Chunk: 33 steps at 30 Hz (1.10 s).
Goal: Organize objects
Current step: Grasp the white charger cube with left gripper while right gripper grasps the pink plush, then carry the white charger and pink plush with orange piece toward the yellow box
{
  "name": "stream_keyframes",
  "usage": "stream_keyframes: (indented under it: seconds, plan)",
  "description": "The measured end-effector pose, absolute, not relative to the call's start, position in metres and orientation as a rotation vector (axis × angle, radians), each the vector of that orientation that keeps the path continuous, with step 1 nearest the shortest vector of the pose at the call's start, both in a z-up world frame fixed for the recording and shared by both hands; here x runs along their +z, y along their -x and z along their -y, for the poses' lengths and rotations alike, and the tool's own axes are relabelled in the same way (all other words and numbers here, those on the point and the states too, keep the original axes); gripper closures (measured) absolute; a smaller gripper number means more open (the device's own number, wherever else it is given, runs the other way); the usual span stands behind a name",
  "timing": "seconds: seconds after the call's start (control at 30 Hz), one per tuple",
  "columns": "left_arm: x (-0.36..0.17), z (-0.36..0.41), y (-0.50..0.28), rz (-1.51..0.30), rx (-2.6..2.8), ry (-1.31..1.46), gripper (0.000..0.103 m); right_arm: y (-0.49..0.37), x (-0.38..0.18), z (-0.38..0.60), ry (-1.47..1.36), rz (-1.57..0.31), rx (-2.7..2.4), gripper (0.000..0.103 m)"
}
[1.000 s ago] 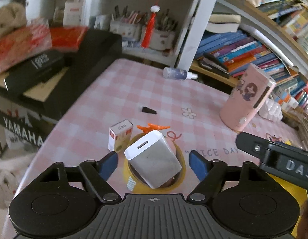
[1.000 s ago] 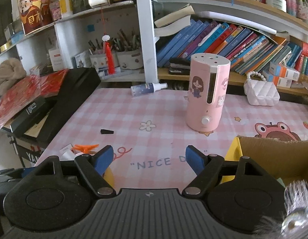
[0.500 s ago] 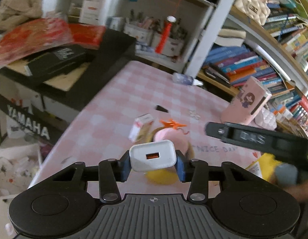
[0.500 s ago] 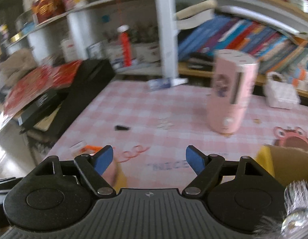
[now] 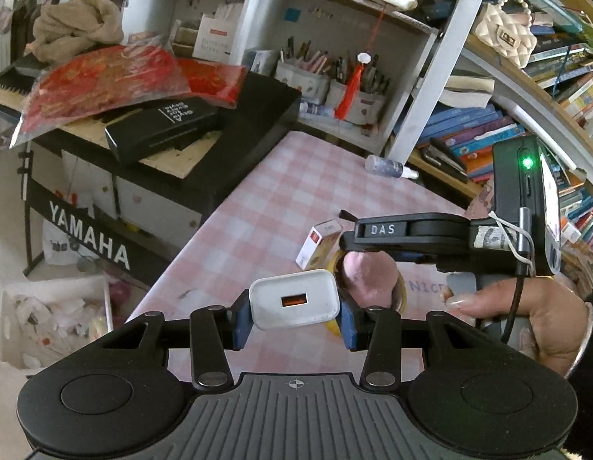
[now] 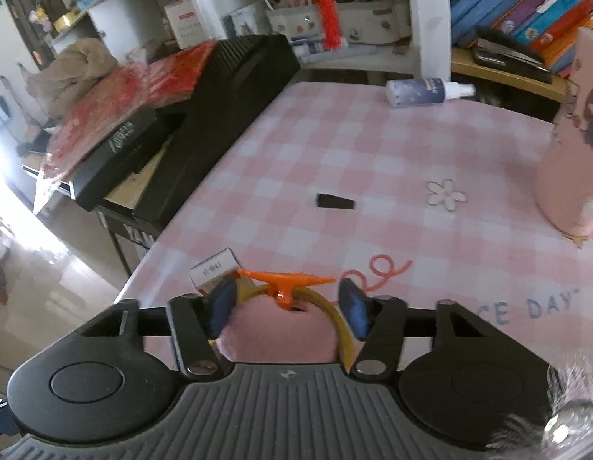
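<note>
My left gripper (image 5: 294, 316) is shut on a white USB charger (image 5: 294, 304), held off the table with its port facing the camera. Just beyond it a pink soft toy (image 5: 367, 276) sits in a yellow ring on the pink checked table (image 5: 281, 199). A person's hand brings my right gripper (image 5: 354, 243) down over that toy. In the right wrist view the right gripper (image 6: 288, 306) is closing. Its blue pads (image 6: 221, 303) touch the pink toy (image 6: 277, 331) on the left and the yellow ring (image 6: 340, 329) on the right. An orange plastic piece (image 6: 285, 281) sticks up from the toy.
A small white and red box (image 6: 212, 270) stands just left of the toy, near the table's left edge. A black wedge (image 6: 333, 202), a spray bottle (image 6: 423, 92) and a pink humidifier (image 6: 569, 153) lie farther on. A black keyboard case (image 6: 227, 88) borders the table's left side.
My left gripper closed on the charger and lifted it off the toy. My right gripper swung down and left over the pink toy, and its jaws narrowed around it.
</note>
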<state>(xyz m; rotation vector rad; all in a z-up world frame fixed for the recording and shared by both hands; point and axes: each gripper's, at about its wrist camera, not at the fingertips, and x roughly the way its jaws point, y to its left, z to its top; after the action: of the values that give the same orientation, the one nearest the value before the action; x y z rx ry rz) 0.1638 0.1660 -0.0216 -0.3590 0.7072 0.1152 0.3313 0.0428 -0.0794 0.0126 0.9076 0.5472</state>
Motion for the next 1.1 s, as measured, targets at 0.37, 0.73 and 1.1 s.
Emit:
stream_keyframes:
  seconds: [0.37,0.73,1.1]
  plan:
    - [-0.011,-0.156,-0.158,-0.673,0.079,0.33,0.061,-0.293,-0.035,0.016,-0.235,-0.835,0.545,0.061]
    - [-0.002,-0.141,-0.151,-0.64,0.033,0.305,0.061,-0.281,-0.032,0.067,-0.386,-0.829,0.481,0.067]
    - [0.006,-0.14,-0.136,-0.593,0.028,0.304,0.061,-0.252,-0.008,0.077,-0.342,-0.685,0.479,0.067]
